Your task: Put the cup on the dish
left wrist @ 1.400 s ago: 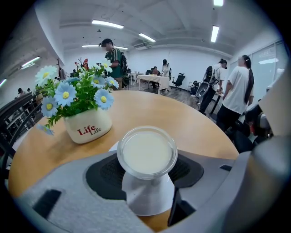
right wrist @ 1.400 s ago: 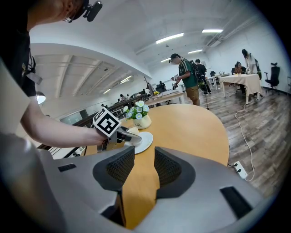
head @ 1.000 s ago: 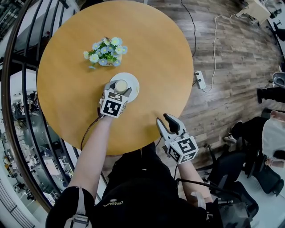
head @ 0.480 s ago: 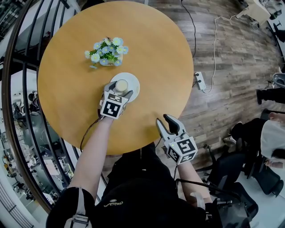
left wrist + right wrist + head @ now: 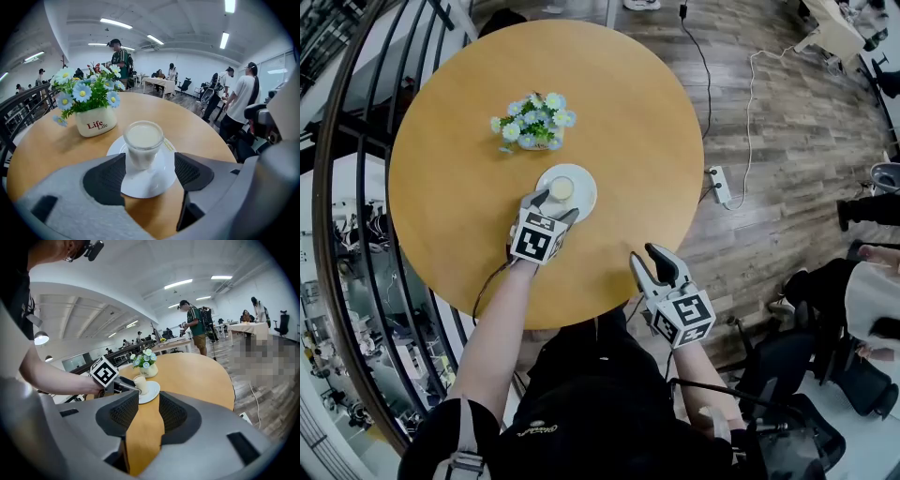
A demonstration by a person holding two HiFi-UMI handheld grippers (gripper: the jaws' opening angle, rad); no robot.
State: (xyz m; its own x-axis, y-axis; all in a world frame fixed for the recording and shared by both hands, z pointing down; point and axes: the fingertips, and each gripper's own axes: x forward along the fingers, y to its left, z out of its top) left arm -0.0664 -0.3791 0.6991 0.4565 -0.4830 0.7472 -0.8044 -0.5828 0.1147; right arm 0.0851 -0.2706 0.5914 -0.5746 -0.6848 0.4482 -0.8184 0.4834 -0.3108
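The cup (image 5: 143, 143), full of a pale drink, stands upright in the middle of the white dish (image 5: 159, 174), near the centre of the round desk (image 5: 628, 112). The left gripper view shows the left gripper's (image 5: 550, 207) jaws spread wide on either side of the cup, with the pads off its wall. From the head view we see only the cup's top just past those jaw tips. That view does show the left forearm reaching in straight from the near edge. The right gripper (image 5: 641, 250) hangs over the near right edge. Its own view shows the jaws spread with only bare desk between them. Just beyond the dish, to the far left, sits a flower pot (image 5: 96, 123). The desk's right half lies open, a railing (image 5: 356, 187) curves round its left, and wooden floor (image 5: 769, 141) lies to the right.
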